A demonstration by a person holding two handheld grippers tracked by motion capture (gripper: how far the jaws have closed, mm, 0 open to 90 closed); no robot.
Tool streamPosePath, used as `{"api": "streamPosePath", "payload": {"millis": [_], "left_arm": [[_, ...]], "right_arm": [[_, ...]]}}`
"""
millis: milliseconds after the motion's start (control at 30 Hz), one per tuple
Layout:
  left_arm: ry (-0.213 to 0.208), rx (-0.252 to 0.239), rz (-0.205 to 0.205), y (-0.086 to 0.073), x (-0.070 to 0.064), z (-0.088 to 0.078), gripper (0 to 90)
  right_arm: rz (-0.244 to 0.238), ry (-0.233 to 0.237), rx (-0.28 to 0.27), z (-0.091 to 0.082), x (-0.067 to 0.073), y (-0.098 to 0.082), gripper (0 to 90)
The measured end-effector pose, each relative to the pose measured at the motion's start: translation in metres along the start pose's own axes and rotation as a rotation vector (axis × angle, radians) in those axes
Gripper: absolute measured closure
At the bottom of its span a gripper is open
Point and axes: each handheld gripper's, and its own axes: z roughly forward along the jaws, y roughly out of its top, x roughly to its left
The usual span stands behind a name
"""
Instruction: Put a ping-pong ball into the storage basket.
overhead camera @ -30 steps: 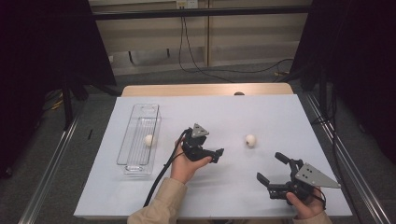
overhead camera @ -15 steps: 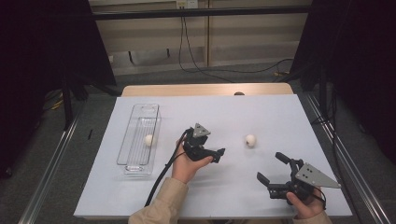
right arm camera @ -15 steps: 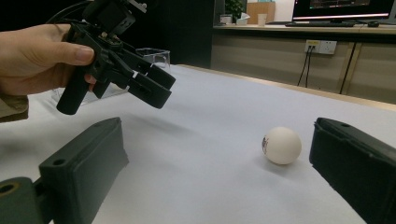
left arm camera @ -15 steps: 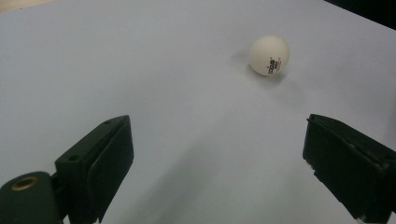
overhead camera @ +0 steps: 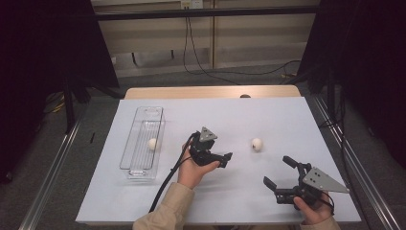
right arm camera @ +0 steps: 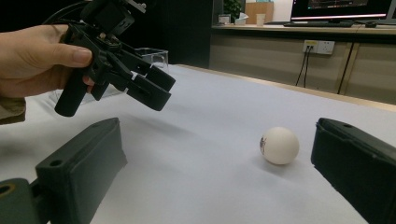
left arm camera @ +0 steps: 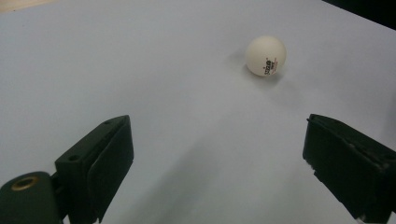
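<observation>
A white ping-pong ball (overhead camera: 257,143) lies on the white table, right of centre. My left gripper (overhead camera: 225,160) hovers to its left, jaws open and pointing at it. The left gripper view puts the ball (left arm camera: 265,56) well ahead of the open left gripper (left arm camera: 217,135), nothing between the jaws. My right gripper (overhead camera: 276,170) sits near the front right, open. Its view has the ball (right arm camera: 279,145) just ahead, close to the right jaw, between the spread jaws of the right gripper (right arm camera: 219,140). A second white ball (overhead camera: 152,143) rests in a clear tray (overhead camera: 139,173).
The long clear tray stands at the table's left, lengthwise from front to back. The right gripper view shows the left gripper (right arm camera: 154,88) in a hand above the table, with the tray (right arm camera: 154,53) behind it. A cable (overhead camera: 167,182) trails from the left gripper toward the front edge.
</observation>
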Motion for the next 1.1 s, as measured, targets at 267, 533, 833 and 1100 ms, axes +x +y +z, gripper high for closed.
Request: {"api": "streamPosePath", "payload": {"millis": [267,533,833,1100], "left_arm": [[-0.002,0.002,0.014,0.0,-0.002,0.004,8.7],[0.001,0.0,0.011,0.0,-0.004,0.008,8.8],[-0.008,0.003,0.023,-0.001,-0.007,0.012,8.7],[-0.013,0.0,0.02,0.0,-0.007,0.014,8.8]], "right_arm": [[0.001,-0.003,-0.003,0.0,0.0,0.0,1.4],[-0.002,-0.001,0.001,0.0,0.0,0.0,1.3],[-0.005,-0.002,-0.002,0.0,0.001,0.001,1.3],[-0.006,-0.002,0.0,0.0,0.0,0.0,1.4]]}}
